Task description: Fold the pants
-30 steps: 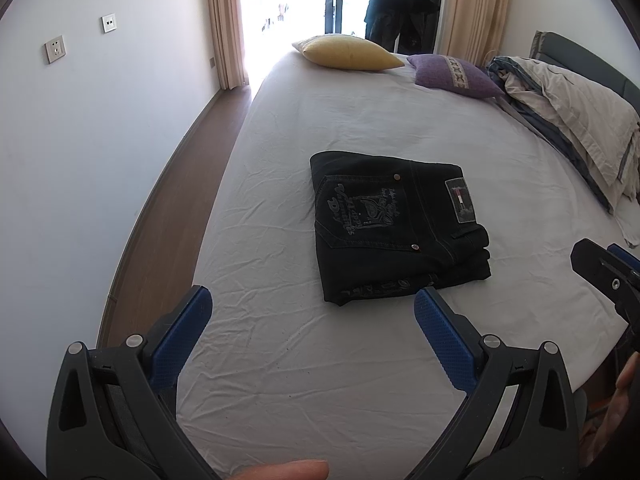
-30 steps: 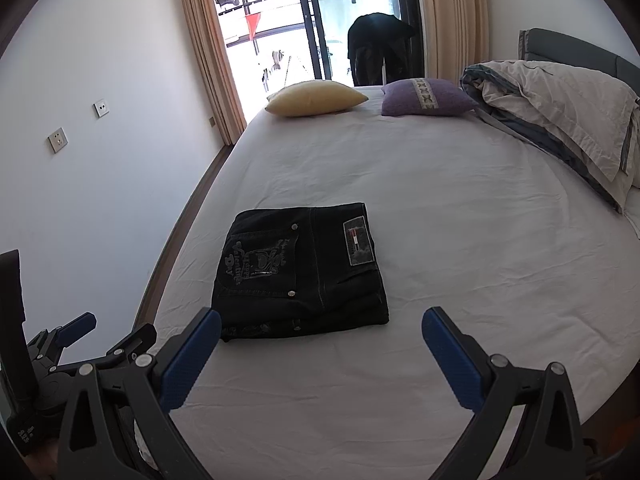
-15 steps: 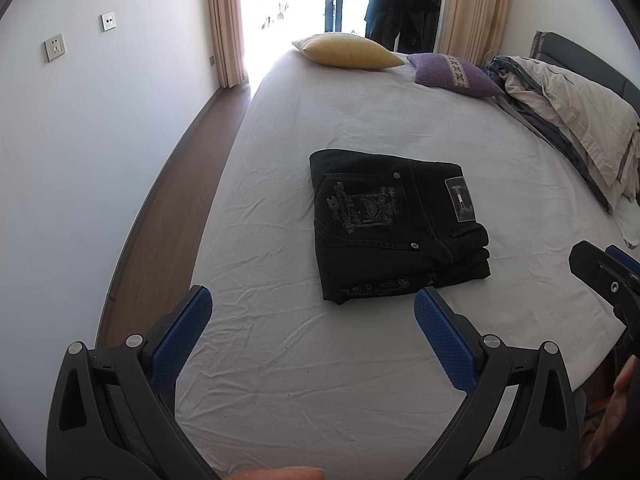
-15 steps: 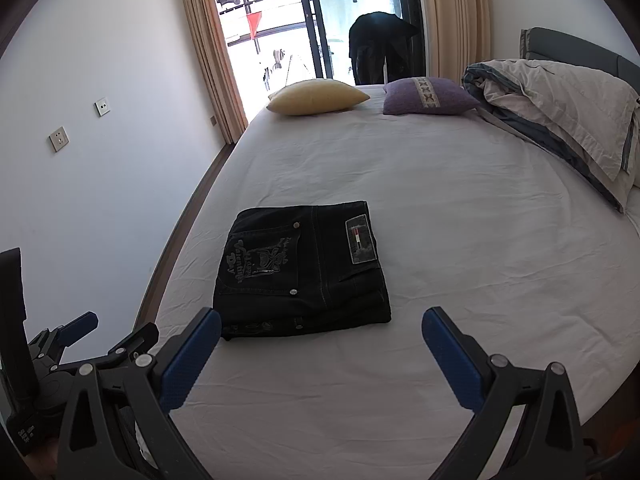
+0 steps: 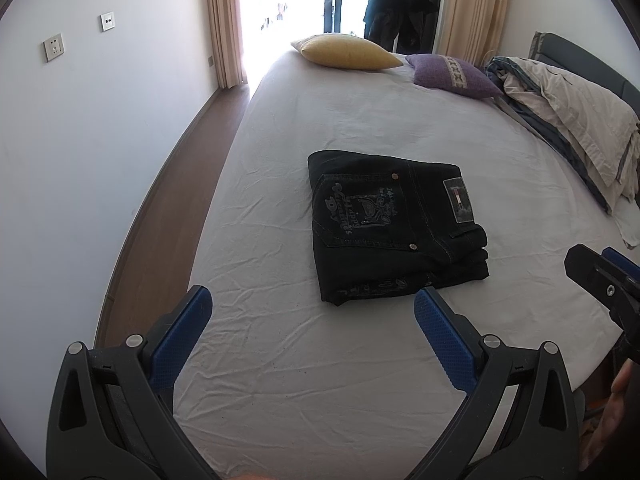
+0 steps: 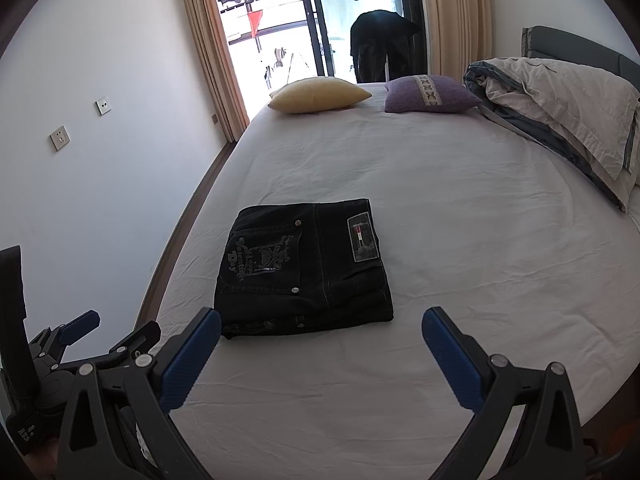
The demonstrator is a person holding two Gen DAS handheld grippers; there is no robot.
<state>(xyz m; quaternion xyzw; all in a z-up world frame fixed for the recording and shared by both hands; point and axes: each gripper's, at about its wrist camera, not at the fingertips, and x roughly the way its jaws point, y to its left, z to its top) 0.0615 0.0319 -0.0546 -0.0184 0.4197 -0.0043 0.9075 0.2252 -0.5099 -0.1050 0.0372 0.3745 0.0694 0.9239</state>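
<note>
- On the white-sheeted bed (image 5: 360, 380), the black denim pants (image 5: 392, 228) lie folded into a compact rectangle.
- Left gripper (image 5: 312, 320) and right gripper (image 6: 320, 340) hang spread wide, holding nothing, short of the pants.
- Folding looks finished; nothing obvious remains.

Stitched across the back pocket (image 6: 262, 260) of the folded black pants (image 6: 304, 272), pale lettering, seemingly "Happy Valentines Day" though partly blurred; on the waistband patch (image 6: 363, 238), small marks too tiny to read.
</note>
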